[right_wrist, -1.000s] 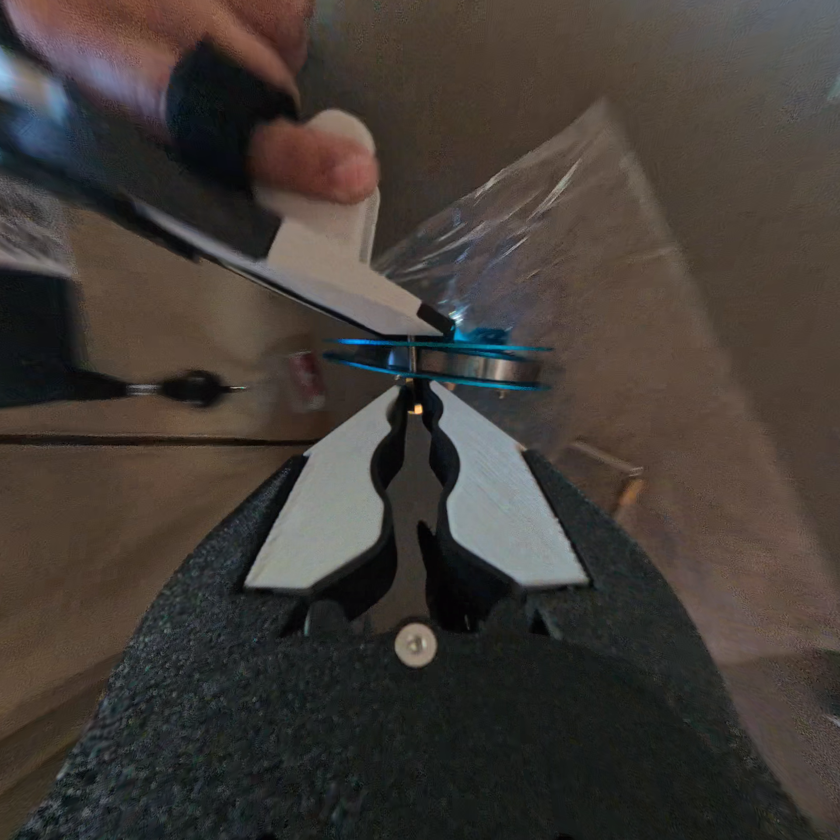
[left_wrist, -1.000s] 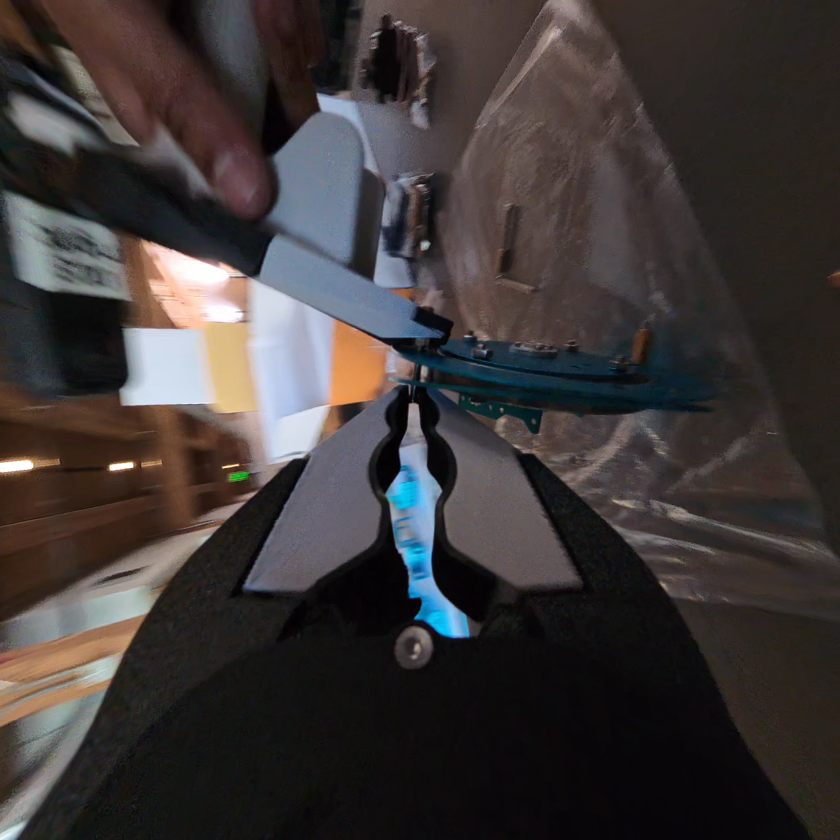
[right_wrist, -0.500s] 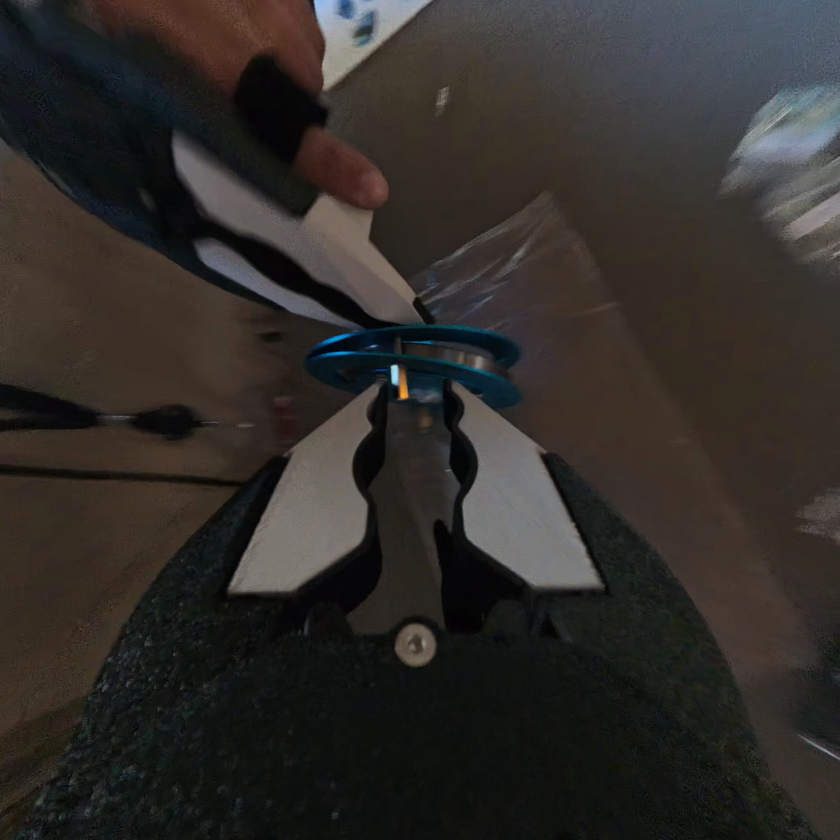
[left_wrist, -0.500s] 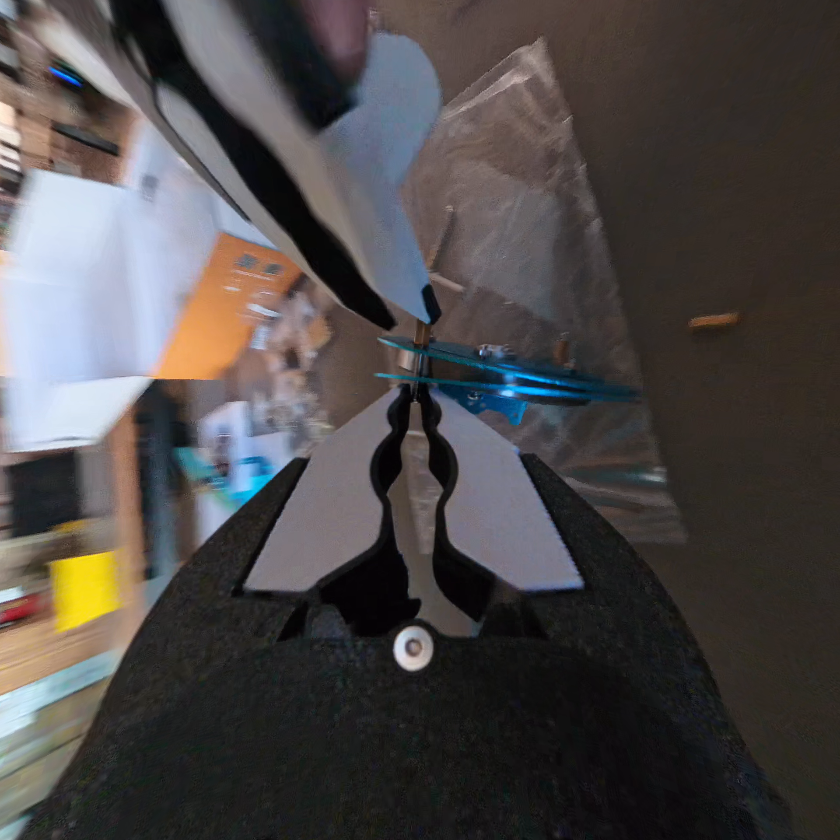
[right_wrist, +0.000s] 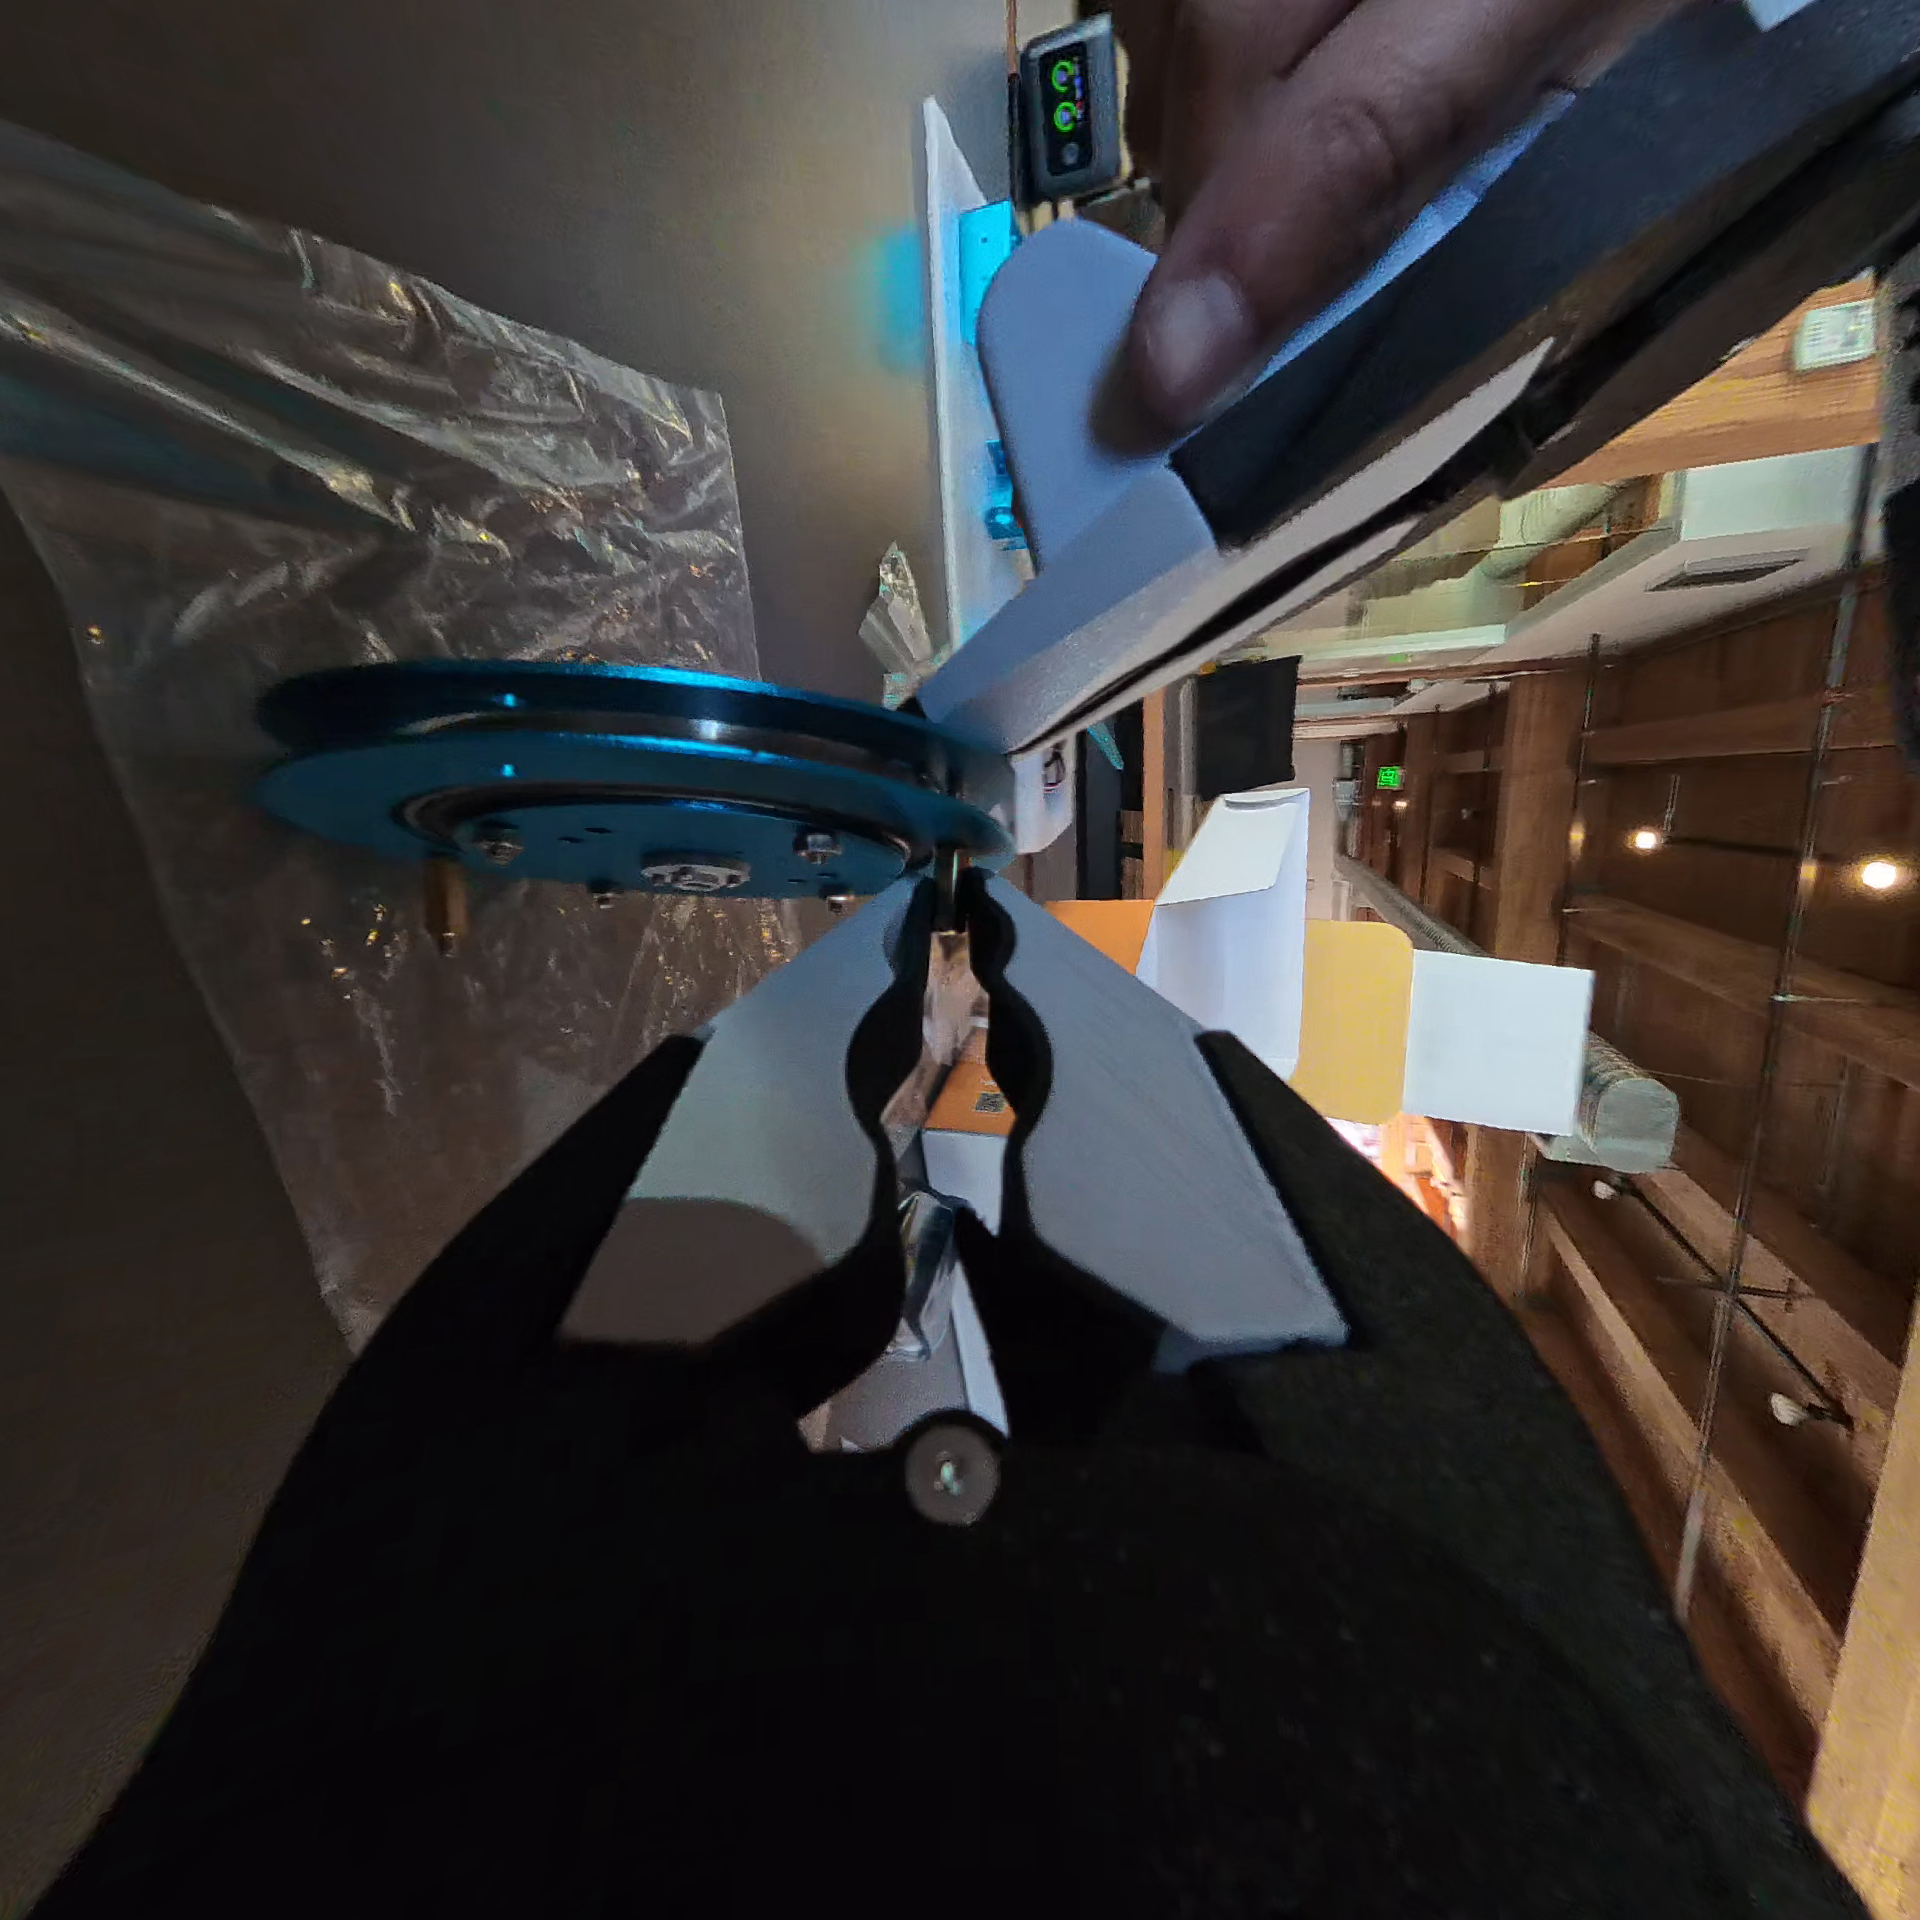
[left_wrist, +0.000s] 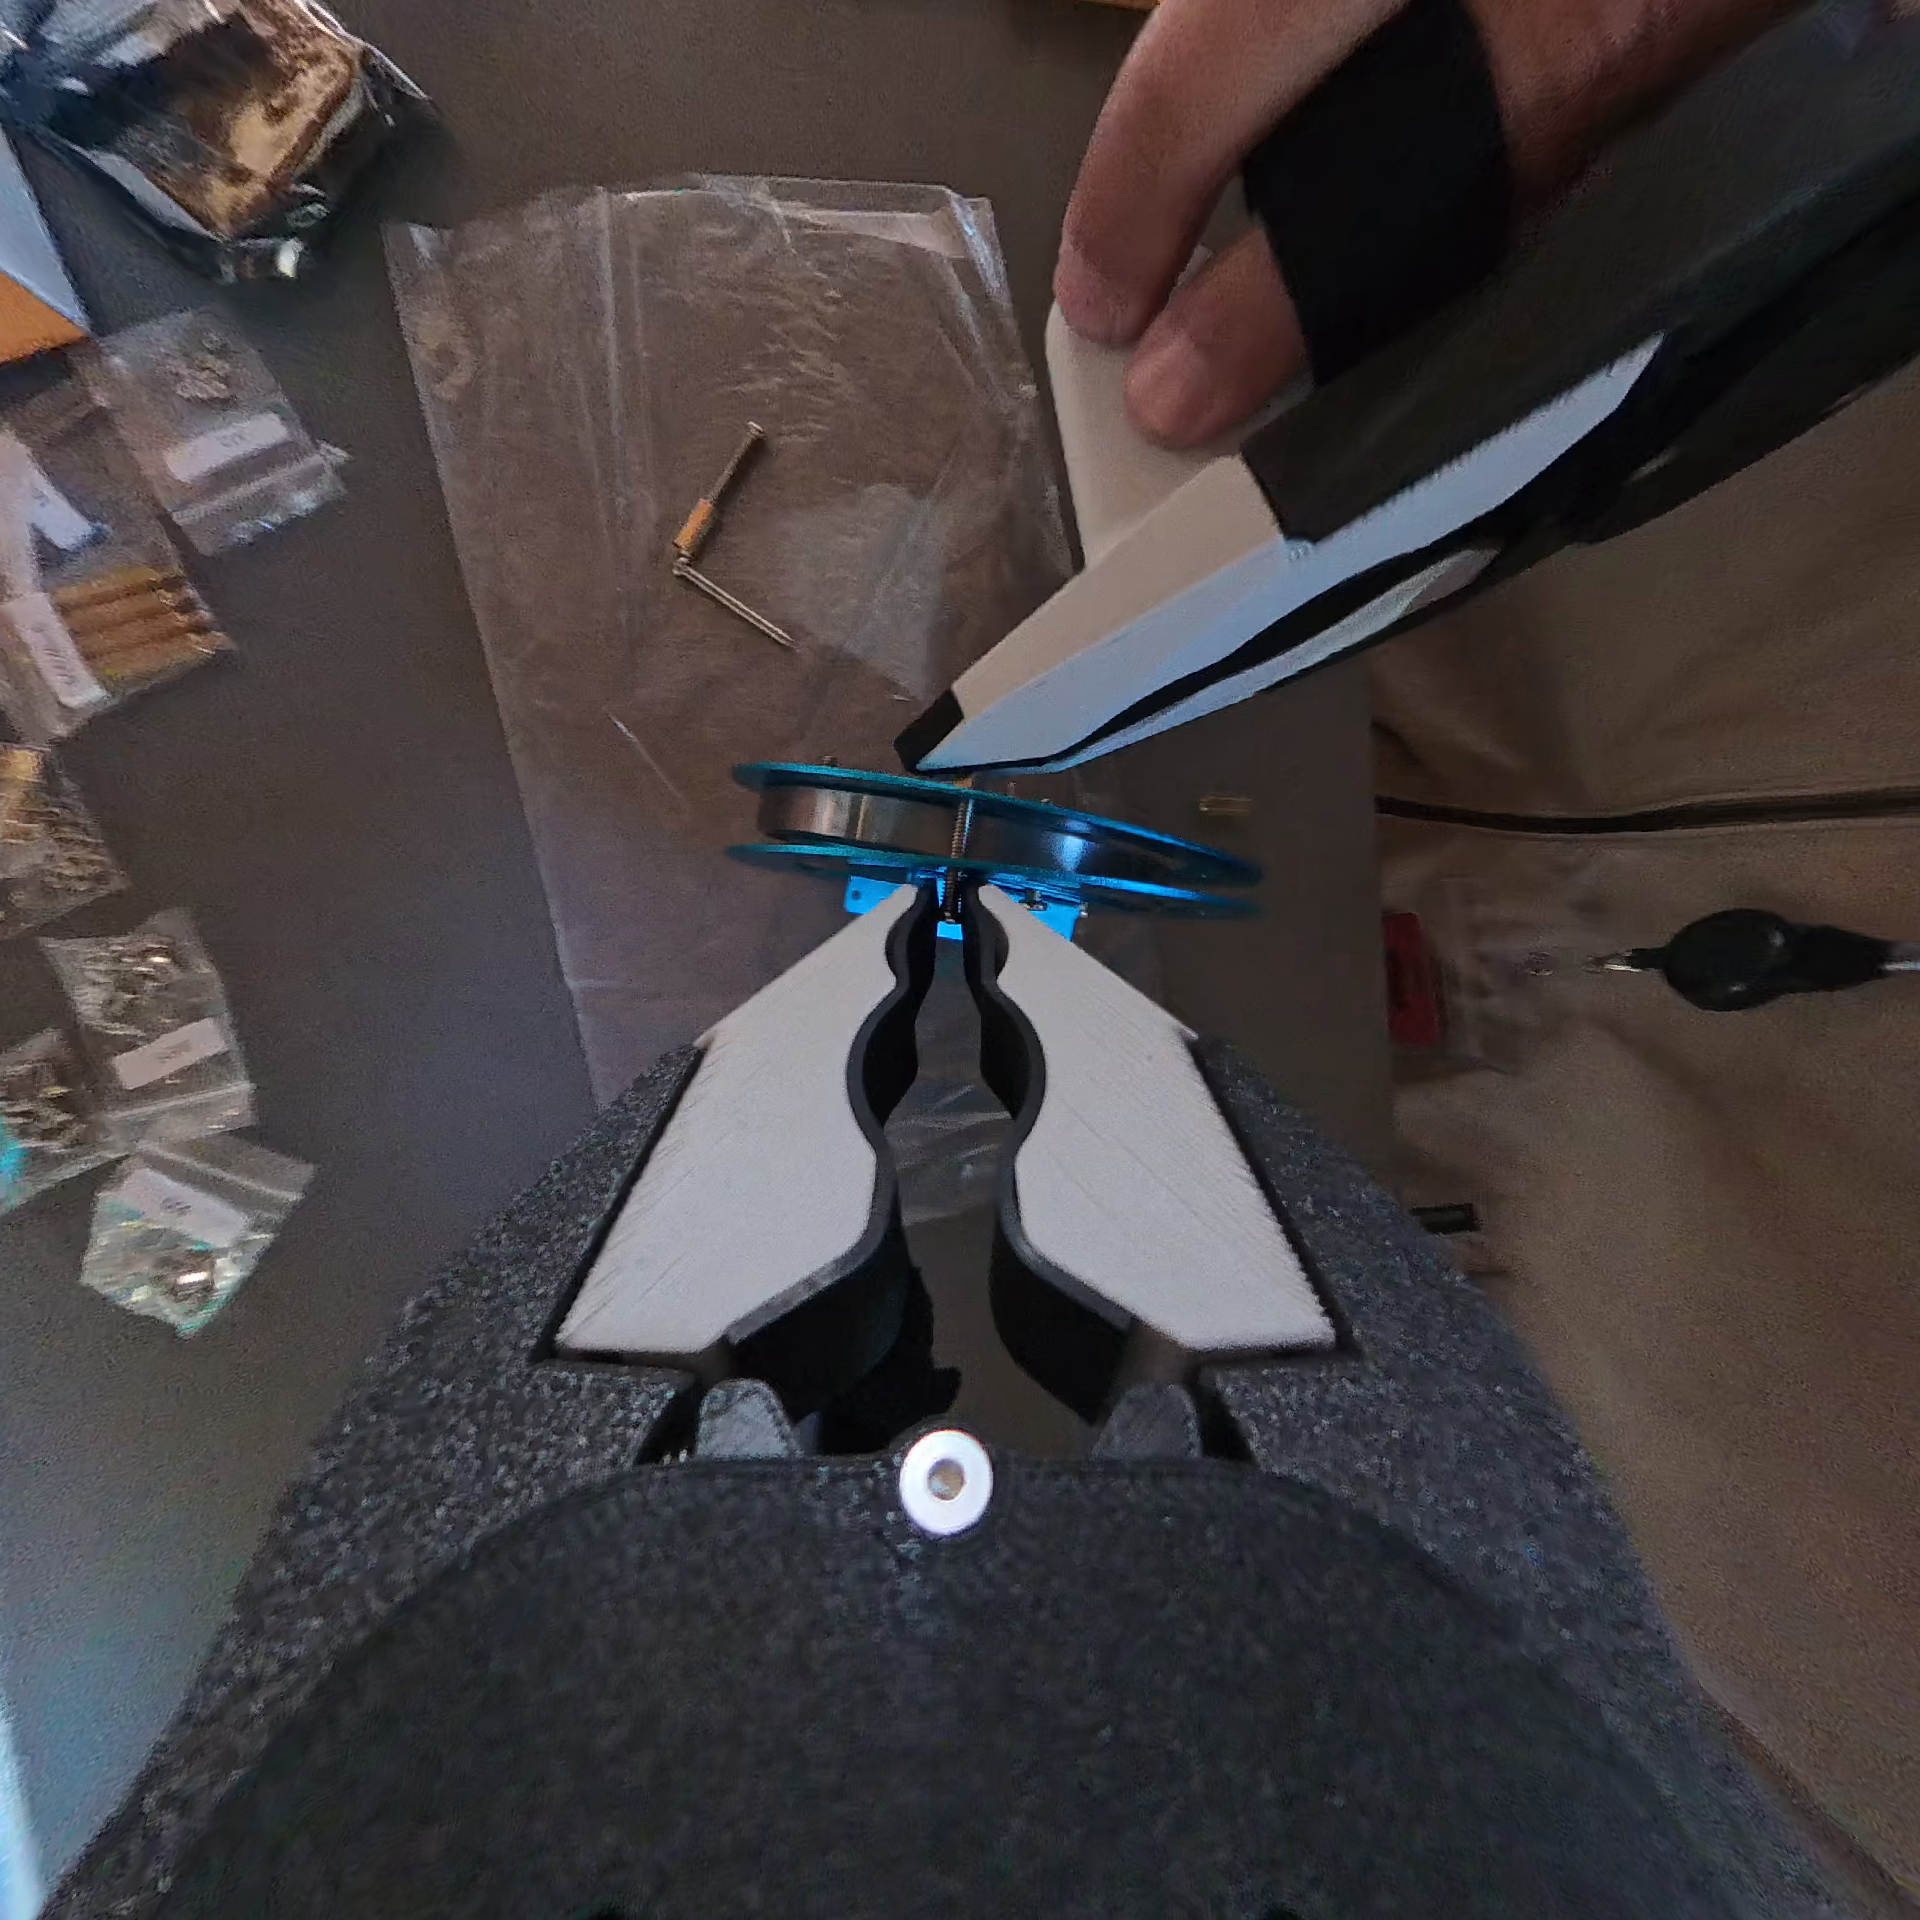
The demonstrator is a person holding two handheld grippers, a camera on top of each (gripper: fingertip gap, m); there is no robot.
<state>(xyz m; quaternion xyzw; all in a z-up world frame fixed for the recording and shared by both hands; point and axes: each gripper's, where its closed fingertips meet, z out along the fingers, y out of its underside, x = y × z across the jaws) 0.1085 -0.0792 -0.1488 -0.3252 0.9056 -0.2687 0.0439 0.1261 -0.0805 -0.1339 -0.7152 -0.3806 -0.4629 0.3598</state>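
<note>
A blue disc assembly point(left_wrist: 997, 831), two round blue plates with a metal ring between them, is held in the air between both grippers. My left gripper point(left_wrist: 948, 902) is shut on the end of a thin screw point(left_wrist: 962, 831) that runs through the plates' edge. My right gripper point(right_wrist: 948, 902) is shut on a brass standoff point(right_wrist: 948, 883) under the rim of the assembly point(right_wrist: 582, 790). Each view shows the other gripper's tip on the opposite face: the right gripper in the left wrist view point(left_wrist: 935, 750), the left gripper in the right wrist view point(right_wrist: 940, 717). A second brass standoff point(right_wrist: 445, 904) sticks out of the plate.
A clear plastic bag point(left_wrist: 727, 468) lies on the dark table with loose screws and a standoff point(left_wrist: 717, 520) on it. Small bags of parts point(left_wrist: 166, 1049) lie at the left. A person's beige clothing point(left_wrist: 1662, 1143) fills the right. White boxes point(right_wrist: 1247, 935) stand behind. Less than 4 cm separates the two grippers' tips.
Both grippers have swung round with the disc assembly between them, so the backgrounds turned. My right gripper stood slightly open half a second ago and is now shut on the brass standoff.
</note>
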